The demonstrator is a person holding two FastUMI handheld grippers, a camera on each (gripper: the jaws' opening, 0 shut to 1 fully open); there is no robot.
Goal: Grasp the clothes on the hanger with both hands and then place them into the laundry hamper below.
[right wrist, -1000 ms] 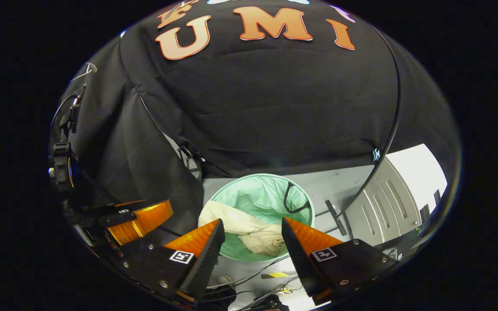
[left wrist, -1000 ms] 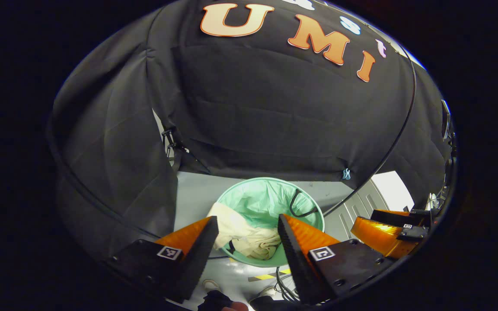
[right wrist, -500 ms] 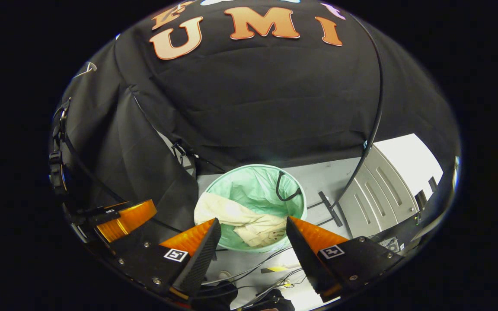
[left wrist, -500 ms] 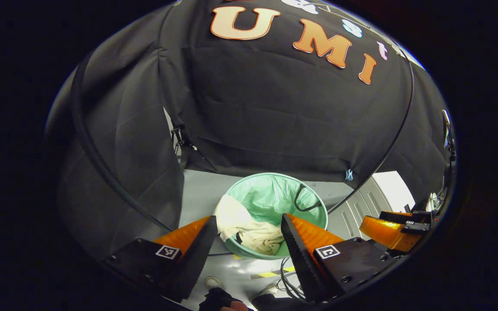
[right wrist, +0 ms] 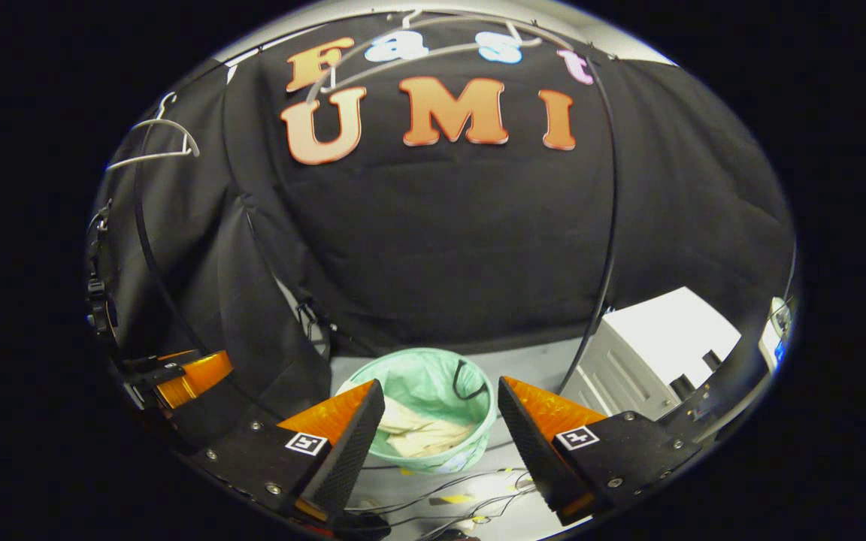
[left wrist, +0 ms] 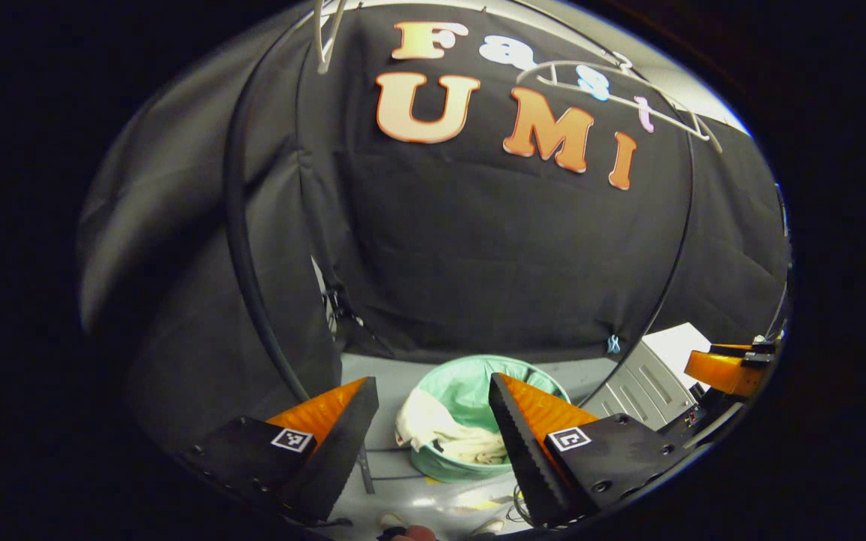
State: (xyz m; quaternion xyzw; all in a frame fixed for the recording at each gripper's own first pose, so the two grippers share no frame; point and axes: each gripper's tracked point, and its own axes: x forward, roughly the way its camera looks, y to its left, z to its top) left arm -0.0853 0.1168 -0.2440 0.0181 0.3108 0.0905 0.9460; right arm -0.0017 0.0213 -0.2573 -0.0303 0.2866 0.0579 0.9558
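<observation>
Looking along the left hand-held gripper (left wrist: 433, 421) in the left gripper view, its two fingers stand wide apart and hold nothing. Between them, lower down on the floor (left wrist: 380, 376), sits the green hamper (left wrist: 470, 376). The cream clothes (left wrist: 433, 432) lie inside it, with one part hanging over the near left rim. A white hanger (left wrist: 628, 94) hangs bare at the top, in front of the black cloth. At the right edge the orange finger of the right hand-held gripper (left wrist: 730, 368) shows, well apart from the hamper.

In the right gripper view, the right hand-held gripper (right wrist: 440, 421) is also wide open and empty. The hamper (right wrist: 433, 376) stands on the floor between its fingers, and the clothes (right wrist: 422, 436) rest at the bottom of it. A black loop (right wrist: 467, 379) lies against the inner wall of the hamper. One hanger (right wrist: 155, 143) hangs bare at the upper left. A white cabinet (right wrist: 658, 346) stands to the right of the hamper.
</observation>
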